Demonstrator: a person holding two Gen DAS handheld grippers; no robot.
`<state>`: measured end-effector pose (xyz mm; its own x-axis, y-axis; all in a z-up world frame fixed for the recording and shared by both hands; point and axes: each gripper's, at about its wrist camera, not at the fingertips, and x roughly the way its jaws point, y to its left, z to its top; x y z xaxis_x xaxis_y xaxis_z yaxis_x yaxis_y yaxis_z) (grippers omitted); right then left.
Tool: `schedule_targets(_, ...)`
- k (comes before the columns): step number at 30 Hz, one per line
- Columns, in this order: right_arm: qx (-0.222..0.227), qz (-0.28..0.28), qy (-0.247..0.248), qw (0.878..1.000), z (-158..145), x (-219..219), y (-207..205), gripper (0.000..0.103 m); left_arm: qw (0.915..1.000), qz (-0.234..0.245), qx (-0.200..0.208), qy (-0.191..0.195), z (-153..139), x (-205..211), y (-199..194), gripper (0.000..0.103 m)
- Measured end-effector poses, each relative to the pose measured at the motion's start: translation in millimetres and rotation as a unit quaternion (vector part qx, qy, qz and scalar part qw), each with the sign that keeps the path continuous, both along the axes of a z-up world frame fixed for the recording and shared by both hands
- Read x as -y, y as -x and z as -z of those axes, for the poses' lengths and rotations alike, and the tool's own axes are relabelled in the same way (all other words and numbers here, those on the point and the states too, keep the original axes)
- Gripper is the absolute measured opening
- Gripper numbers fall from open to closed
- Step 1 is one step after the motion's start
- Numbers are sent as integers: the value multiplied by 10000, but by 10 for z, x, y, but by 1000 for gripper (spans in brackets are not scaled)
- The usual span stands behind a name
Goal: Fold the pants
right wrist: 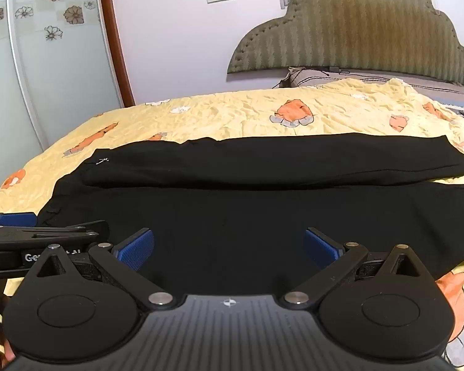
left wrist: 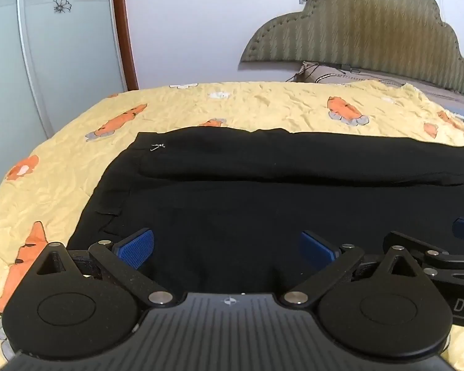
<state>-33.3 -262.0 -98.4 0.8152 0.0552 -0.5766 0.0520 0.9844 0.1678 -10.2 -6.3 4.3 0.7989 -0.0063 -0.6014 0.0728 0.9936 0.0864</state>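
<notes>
Both tongs are spread wide and empty, side by side over the near part of the pants [left wrist: 263, 216]. Left tongs [left wrist: 227, 247] hang over the waist-side region, right tongs [right wrist: 229, 245] further along the legs. Whether the pads touch cloth I can't tell; black on black.

Step in hand, my read: grab the near edge and carry it over to the far edge for the lengthwise fold.
- Pinch the near hem edge itself, not the middle of the panel, or you drag a bunch instead of a fold.
- Spread the two grips apart first. They sit close together now, so a long run of leg toward the cuffs would sag unsupported.
- Lift both together, level, and lay down aligned on the far edge.
- Fabric looks thin and limp, so I'd expect it to slip or crease. Close fully before lifting.

Pants: black, laid out flat across the bed [left wrist: 263, 108], waistband to the left, legs running right. Far leg [left wrist: 294, 160] looks doubled or raised, forming a thicker band along the far side with a visible lip against the near panel. Small light logo [left wrist: 157, 147] near the far waist corner. Left waist edge is slightly rumpled. Beyond that, yellow sheet with orange prints, then headboard [left wrist: 371, 31] and wall.
</notes>
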Motion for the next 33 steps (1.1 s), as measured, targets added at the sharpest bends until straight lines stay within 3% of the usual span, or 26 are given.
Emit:
schedule_targets(5, -32, 150, 32, 9999, -106, 62, -28, 103, 9989, 23, -150, 441, 3, -48, -48, 101)
schedule_targets(14, 136, 255, 106, 9995, -143, 145, -30, 103, 9995, 97, -191, -219, 51, 120, -117, 102)
schedule_targets(18, 219, 191, -12, 9996, -176, 161, -30, 103, 9995, 53, -207, -217, 63, 113, -138, 102)
schedule_targets(27, 360, 114, 238, 9990, -190, 155, -15, 103, 9989, -84, -232, -399, 85, 134, -165, 102)
schedule_targets(31, 840, 131, 434, 9954, -288, 148, 69, 103, 9986, -123, -198, -468, 87, 148, -174, 102)
schedule_targets(33, 773, -15, 494, 9958, -280, 167, 33, 103, 9987, -126, -226, -431, 90, 138, -190, 102)
